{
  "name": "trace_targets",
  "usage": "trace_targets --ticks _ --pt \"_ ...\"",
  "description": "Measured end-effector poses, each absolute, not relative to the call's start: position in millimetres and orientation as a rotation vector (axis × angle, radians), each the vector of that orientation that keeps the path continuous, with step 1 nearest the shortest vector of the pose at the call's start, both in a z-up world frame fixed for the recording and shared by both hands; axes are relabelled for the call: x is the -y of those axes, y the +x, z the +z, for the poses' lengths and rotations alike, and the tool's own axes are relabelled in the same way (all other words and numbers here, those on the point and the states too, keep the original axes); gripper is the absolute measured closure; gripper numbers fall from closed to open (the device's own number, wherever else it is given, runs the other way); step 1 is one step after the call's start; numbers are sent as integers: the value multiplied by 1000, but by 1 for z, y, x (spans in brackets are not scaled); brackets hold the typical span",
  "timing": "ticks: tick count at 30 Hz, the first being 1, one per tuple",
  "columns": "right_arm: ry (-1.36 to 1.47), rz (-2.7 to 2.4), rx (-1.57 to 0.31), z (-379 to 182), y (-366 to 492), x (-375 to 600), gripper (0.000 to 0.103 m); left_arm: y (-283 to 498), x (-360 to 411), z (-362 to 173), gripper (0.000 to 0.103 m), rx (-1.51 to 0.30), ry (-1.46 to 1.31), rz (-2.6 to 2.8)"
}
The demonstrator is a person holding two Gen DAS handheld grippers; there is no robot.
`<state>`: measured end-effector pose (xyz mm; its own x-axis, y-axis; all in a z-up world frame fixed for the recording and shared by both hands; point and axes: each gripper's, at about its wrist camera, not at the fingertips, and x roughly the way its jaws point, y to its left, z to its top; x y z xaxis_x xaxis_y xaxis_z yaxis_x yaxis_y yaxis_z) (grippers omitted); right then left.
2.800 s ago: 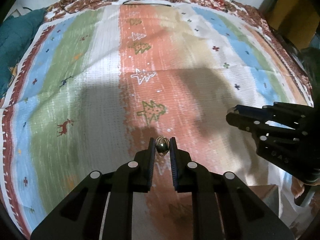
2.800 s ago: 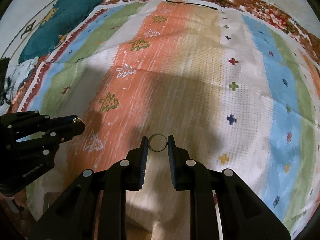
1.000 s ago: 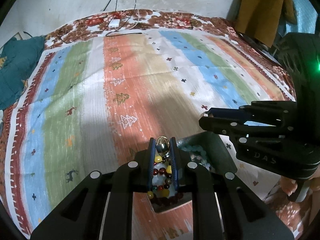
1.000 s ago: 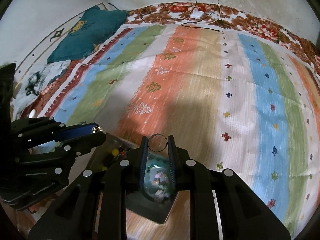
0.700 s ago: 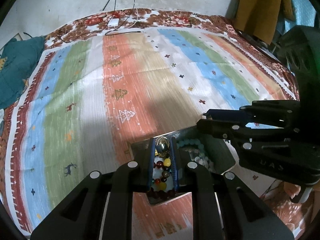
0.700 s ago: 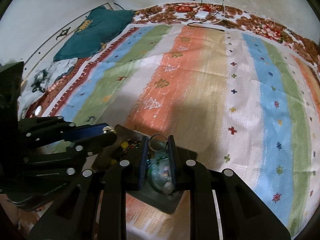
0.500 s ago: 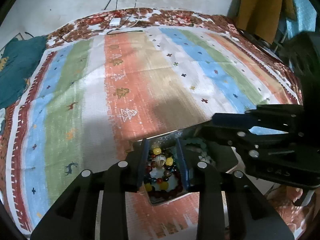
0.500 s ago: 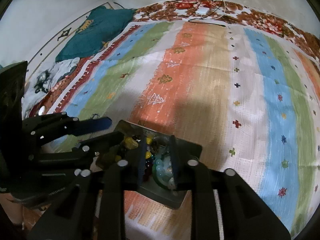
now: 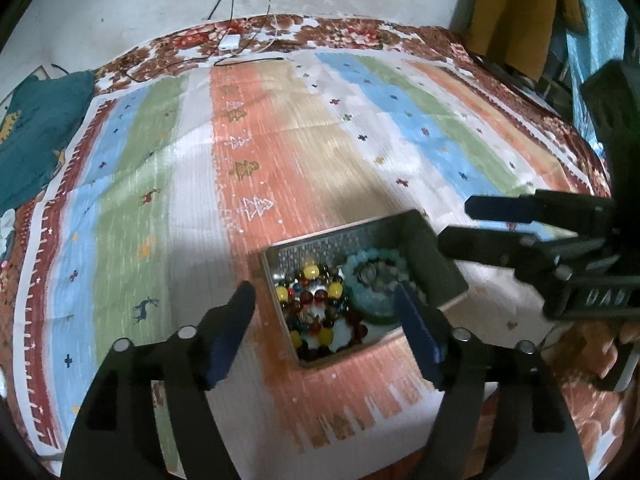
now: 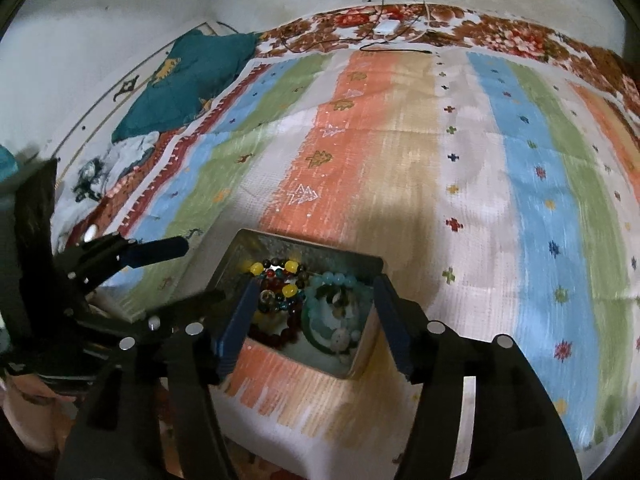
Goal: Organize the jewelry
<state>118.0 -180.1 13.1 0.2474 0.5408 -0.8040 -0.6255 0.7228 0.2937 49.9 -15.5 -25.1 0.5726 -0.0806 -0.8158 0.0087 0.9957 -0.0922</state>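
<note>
Both grippers are now hanging over the metal box (image 9: 416, 236), jaws opening and empty, gold bead and thin ring gone from between them.

Left gripper (image 9: 324, 332) is spreading beside the multicoloured bead bracelet (image 9: 316, 308); right gripper (image 10: 310, 320) is straddling the turquoise bracelet (image 10: 340, 284). Nothing is showing loose on the striped blanket (image 9: 280, 152); teal cloth (image 10: 192, 76) and cables (image 10: 384, 36) are lying by the wall, so sorting looks nearly finished.
</note>
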Motion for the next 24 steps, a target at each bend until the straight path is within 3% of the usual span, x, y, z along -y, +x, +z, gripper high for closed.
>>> trace_targets --ticks 9,24 --pt "-91 747 -992 19 101 202 13 33 13 -25 9 -946 -98 -30" --pt "-134 734 -873 29 60 213 10 9 8 -17 6 -883 -140 20"
